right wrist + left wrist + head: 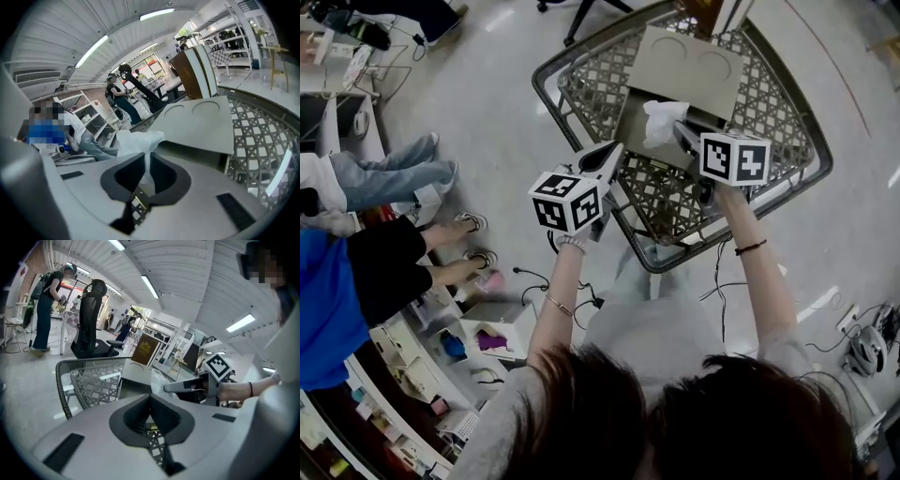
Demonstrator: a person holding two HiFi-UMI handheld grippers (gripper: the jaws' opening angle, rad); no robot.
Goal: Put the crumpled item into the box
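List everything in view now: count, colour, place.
crumpled item: one, white, pinched in the right tongs above the box
box: one, grey, on the lattice table, lid swung open
lattice table: one, grey, in front of the person
office chair: one, black, beyond the table
bystanders: at least two, one in jeans and one in a blue top, left side of the head view
shelving: white, lower left of the head view, count unclear
left tongs: one, grey, shut and empty, by the table's near edge
right tongs: one, grey, shut on the crumpled item
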